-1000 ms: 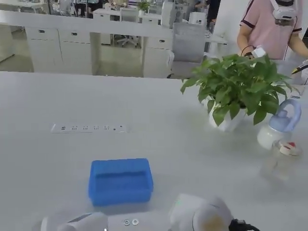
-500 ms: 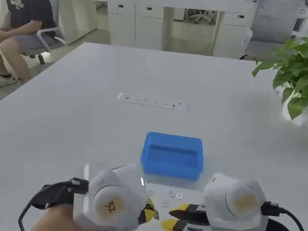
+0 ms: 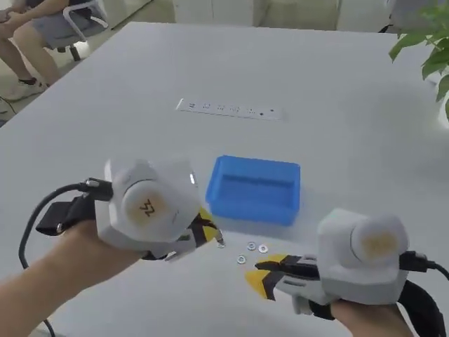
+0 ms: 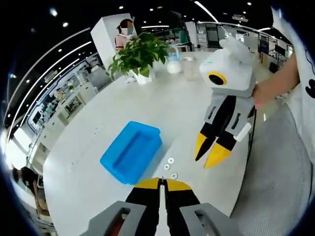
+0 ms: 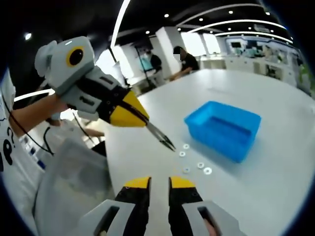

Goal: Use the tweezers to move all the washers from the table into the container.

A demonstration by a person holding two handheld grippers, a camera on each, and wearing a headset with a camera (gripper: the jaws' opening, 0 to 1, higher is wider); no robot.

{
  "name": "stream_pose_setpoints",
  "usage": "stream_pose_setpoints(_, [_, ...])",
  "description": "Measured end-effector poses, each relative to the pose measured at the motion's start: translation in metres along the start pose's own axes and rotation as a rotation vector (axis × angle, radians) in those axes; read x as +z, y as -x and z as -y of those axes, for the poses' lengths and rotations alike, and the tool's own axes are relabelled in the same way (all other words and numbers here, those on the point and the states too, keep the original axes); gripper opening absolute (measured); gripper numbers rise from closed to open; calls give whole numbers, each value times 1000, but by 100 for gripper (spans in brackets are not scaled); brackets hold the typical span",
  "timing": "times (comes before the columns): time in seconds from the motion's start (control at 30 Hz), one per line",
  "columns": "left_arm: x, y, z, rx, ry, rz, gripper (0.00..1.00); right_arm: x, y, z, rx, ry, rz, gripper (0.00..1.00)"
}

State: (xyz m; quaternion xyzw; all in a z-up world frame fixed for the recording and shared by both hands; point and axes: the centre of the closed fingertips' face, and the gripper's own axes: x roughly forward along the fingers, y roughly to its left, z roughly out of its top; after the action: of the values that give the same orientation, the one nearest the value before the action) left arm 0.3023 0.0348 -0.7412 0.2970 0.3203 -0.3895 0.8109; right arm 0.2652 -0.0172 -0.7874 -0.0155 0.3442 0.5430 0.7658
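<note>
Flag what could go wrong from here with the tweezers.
1. The washers lie flat and close together on the smooth table; the tweezers in the left gripper may flick one away.
2. The right gripper sits near them and may crowd the pick.

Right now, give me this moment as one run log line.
left gripper: shut on tweezers | right gripper: open, empty | washers: on table beside blue container

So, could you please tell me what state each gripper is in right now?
Left gripper: shut on the tweezers.
Right gripper: open, holding nothing.
</note>
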Motion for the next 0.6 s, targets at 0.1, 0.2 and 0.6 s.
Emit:
stream_pose_setpoints(0.1, [-1, -6, -3, -2, -14, -16, 0, -2, 4, 2, 2, -29, 11, 11])
stream_pose_setpoints(0.2, [-5, -15, -4, -22, -6, -33, 0, -6, 5, 5, 0, -62, 15, 11])
stream_pose_setpoints(0.6, [-13, -26, -9, -55, -48, -62, 0, -12, 3, 12, -26, -72, -2, 10])
